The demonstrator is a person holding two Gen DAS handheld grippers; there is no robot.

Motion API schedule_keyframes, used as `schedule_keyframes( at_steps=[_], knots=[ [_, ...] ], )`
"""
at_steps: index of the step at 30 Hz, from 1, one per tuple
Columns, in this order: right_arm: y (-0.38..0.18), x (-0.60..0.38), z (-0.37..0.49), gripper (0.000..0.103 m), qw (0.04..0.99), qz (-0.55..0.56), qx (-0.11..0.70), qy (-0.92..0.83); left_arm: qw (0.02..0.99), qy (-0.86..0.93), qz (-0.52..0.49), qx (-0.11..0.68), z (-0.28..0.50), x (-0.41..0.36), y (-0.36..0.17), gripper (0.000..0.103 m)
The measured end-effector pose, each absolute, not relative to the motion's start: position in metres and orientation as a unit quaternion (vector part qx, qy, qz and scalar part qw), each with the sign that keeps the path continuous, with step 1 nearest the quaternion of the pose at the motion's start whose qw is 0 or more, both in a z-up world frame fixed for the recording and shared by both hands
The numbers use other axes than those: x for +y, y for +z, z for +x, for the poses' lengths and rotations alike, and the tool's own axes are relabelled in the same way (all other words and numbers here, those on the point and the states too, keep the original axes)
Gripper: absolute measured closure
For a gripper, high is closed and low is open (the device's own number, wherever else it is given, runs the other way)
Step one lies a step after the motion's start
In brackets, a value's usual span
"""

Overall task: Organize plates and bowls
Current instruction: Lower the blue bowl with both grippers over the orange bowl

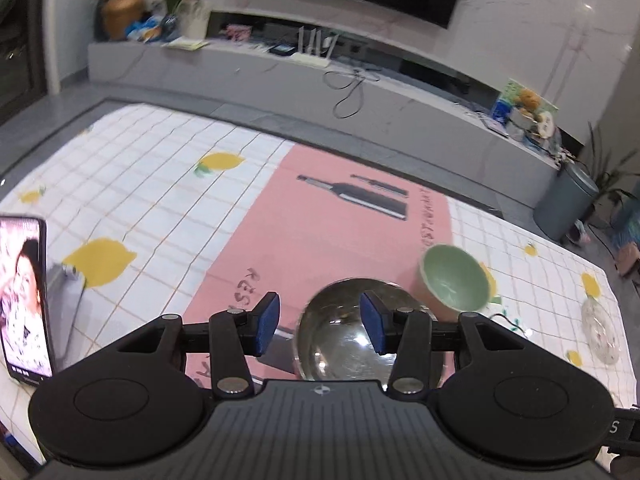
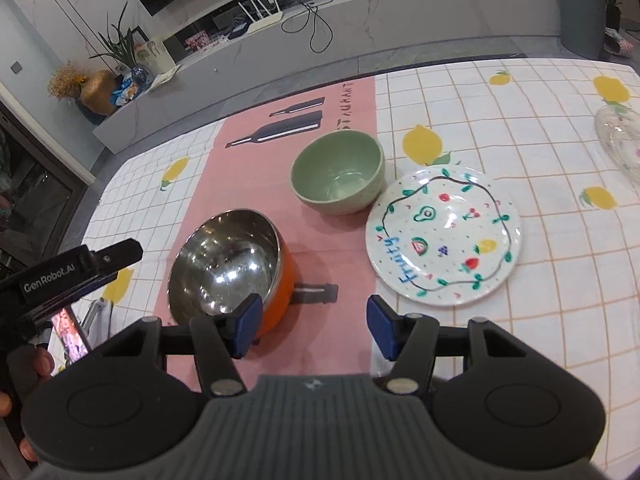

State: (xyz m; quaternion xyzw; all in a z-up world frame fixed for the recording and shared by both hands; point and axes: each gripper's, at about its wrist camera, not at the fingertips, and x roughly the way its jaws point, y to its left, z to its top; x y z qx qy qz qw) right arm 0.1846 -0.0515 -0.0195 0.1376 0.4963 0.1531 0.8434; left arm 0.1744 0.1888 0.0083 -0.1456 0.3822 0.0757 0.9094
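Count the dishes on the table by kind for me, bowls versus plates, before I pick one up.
Bowls: 2, the steel bowl with the orange outside and the green bowl.
Plates: 1, the white plate painted with fruit.
Total: 3 dishes. A clear glass item sits at the right edge, cut off, so I left it out.

**Table and its load**

I see a table (image 2: pixel 540 320) under a white grid cloth with lemons, a pink placemat (image 2: pixel 256 168) laid down its middle. On the mat sit a steel bowl (image 2: pixel 224 260) and a green bowl (image 2: pixel 336 172); a painted fruit plate (image 2: pixel 444 240) lies just beside them on the cloth. A glass piece (image 2: pixel 620 140) sits well apart, and a phone (image 1: pixel 24 300) stands propped at the opposite end.
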Motion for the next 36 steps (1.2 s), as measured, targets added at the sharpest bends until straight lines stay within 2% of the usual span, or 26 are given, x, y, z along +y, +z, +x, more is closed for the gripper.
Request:
schedule_keyframes(
  at_steps=[4,16,22,27,32,33,36],
  knots=[
    [-0.030,-0.041,0.200,0.046,0.834,0.142,0.510,0.156,0.902,0.063,-0.165,0.394,0.181,0.195,-0.003,0.050],
    [-0.071,-0.018,0.235,0.057,0.796,0.173,0.561,0.149,0.868,0.087,-0.184,0.453,0.200,0.200,-0.040,0.051],
    [-0.077,-0.012,0.241,0.063,0.789,0.178,0.568,0.150,0.860,0.088,-0.157,0.478,0.206,0.189,-0.047,0.063],
    [-0.079,-0.009,0.242,0.068,0.789,0.179,0.569,0.149,0.854,0.086,-0.157,0.489,0.207,0.188,-0.051,0.079],
    [-0.079,-0.006,0.241,0.073,0.791,0.178,0.567,0.148,0.853,0.098,-0.156,0.488,0.206,0.189,-0.051,0.091],
    [-0.079,-0.005,0.241,0.075,0.791,0.178,0.567,0.147,0.853,0.100,-0.154,0.488,0.205,0.189,-0.051,0.094],
    [-0.078,-0.003,0.238,0.087,0.792,0.178,0.564,0.151,0.857,0.098,-0.154,0.482,0.204,0.188,-0.050,0.096]
  ],
)
